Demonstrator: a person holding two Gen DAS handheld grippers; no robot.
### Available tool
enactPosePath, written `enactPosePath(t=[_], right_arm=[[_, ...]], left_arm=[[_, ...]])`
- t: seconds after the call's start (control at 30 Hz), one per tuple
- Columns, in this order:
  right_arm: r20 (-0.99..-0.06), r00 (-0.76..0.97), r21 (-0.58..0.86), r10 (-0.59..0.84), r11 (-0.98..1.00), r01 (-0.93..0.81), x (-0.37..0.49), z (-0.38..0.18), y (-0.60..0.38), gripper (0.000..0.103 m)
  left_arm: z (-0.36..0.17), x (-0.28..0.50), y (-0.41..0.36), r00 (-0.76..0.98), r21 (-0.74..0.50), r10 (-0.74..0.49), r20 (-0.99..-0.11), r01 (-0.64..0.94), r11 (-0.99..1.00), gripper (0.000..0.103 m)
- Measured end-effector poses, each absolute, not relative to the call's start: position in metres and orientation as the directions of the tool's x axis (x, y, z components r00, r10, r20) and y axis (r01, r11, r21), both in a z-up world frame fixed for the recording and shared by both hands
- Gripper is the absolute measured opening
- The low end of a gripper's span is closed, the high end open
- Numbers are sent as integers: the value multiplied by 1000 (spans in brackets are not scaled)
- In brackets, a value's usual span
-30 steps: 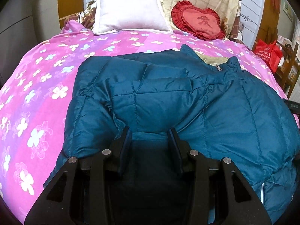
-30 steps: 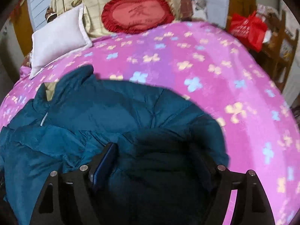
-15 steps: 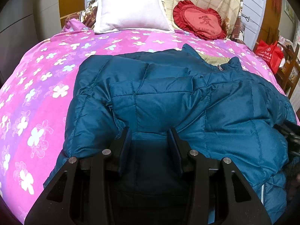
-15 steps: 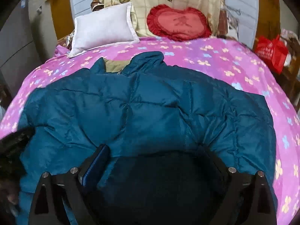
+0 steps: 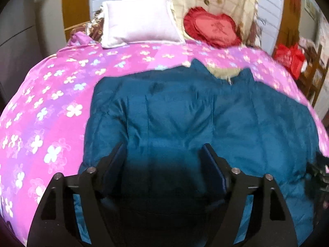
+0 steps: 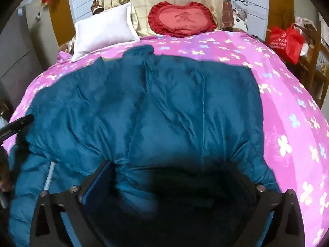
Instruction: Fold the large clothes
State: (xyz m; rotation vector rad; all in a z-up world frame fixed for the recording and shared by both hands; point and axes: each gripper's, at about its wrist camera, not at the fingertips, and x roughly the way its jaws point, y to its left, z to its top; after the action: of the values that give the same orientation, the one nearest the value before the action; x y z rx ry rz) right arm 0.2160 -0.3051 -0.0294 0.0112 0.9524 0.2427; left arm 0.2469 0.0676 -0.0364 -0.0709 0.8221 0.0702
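A large teal quilted down jacket (image 5: pixel 185 111) lies spread on the pink flowered bed, collar toward the pillows; it also fills the right wrist view (image 6: pixel 164 113). My left gripper (image 5: pixel 163 150) is open, its fingers apart over the jacket's near hem on the left side. My right gripper (image 6: pixel 174 168) is open wide over the jacket's near edge on the right side, with puffy fabric bulging between the fingers. The left gripper's tip (image 6: pixel 18 123) shows at the left edge of the right wrist view.
The pink flowered bedspread (image 5: pixel 47 107) covers the bed. A white pillow (image 5: pixel 139 22) and a red heart cushion (image 5: pixel 213 27) lean at the headboard. A red bag (image 6: pixel 285 41) and wooden chair stand to the right of the bed.
The left gripper's fingers have opened wider and it has shifted over the jacket. The sleeve now lies flatter on the body. The right gripper has moved closer over the jacket.
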Motion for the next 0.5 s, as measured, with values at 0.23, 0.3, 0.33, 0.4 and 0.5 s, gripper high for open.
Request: enactPosePath(t=[0.23, 0.3, 0.33, 0.4, 0.5], right_arm=[[-800, 553, 138, 235, 968, -212, 215, -32, -309, 103], [-798, 554, 140, 237, 967, -212, 215, -33, -309, 103], [-798, 554, 140, 237, 967, -212, 215, -33, -309, 103], [-797, 555, 142, 239, 967, -213, 215, -33, -309, 103], [-794, 556, 150, 246, 966, -212, 215, -32, -310, 103]], left_arm=[[-55, 247, 72, 674, -71, -7, -739, -68, 995, 80], [-56, 249, 69, 668, -49, 9, -744, -68, 996, 80], [-57, 250, 67, 665, -41, 15, -747, -69, 997, 80], [-57, 250, 66, 663, -30, 23, -748, -70, 997, 80], [-58, 250, 66, 662, -40, 16, -749, -69, 997, 80]])
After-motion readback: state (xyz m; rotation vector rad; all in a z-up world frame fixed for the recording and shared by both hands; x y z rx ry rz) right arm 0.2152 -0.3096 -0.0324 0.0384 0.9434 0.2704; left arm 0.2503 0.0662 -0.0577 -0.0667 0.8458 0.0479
